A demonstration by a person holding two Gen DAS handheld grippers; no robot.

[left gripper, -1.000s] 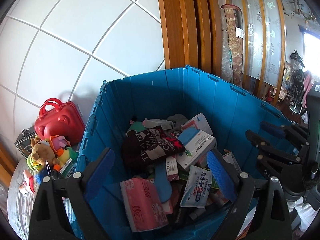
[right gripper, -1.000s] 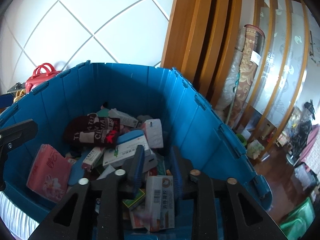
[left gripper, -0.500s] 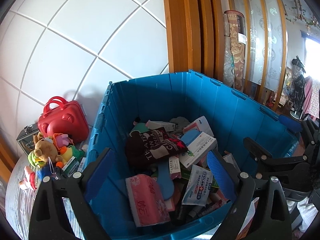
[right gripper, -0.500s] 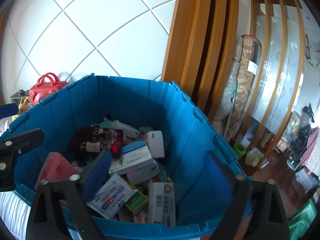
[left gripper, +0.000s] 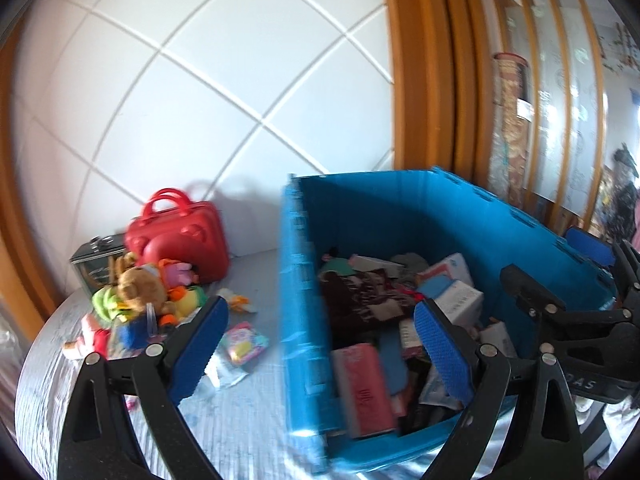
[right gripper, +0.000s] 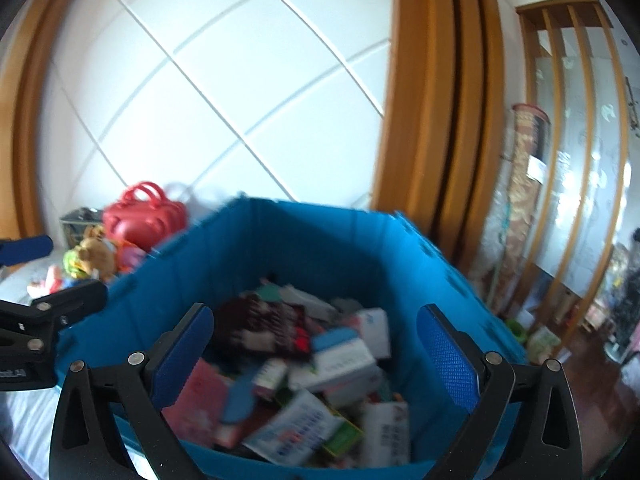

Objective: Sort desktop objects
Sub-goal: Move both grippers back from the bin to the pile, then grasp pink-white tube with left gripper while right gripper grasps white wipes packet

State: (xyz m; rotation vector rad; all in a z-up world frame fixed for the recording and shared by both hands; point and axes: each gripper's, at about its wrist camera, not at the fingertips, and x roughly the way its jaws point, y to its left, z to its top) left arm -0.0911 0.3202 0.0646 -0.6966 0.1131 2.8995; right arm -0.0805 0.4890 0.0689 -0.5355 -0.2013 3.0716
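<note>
Toys first, far left of the tabletop (left gripper: 248, 432): plush pile (left gripper: 136, 292) w/ a brown bear on top, in front of the red case (left gripper: 180, 236) by the wall. Soft, light, squashy, so pinch a limb or the body, no risk of damage. Next right, small pastel packet (left gripper: 244, 342) lying flat on the cloth just beside the crate; thin and prob. slippery, best taken by an edge, approx. side-on.

Left gripper (left gripper: 320, 356) spread wide, nothing between the pads, hanging over the crate's near-left corner.

Blue crate (left gripper: 400, 216) mid-scene, already heaped: dark knit cloth (left gripper: 360, 300) at back (limp, will drape, grab a bunched fold), pink pack (right gripper: 192, 396) front-left (soft, gives under squeeze), white medicine boxes (right gripper: 344, 360) centre-right. Boxes are stiff-ish card, light, crushable, so hold across the narrow faces w/ gentle pressure.

Right gripper (right gripper: 312, 360) also fully spread, empty, pointing down into the crate over the boxes.

Judgement: loose items left to sort are the toys + packet on the table; blur hides finer detail
</note>
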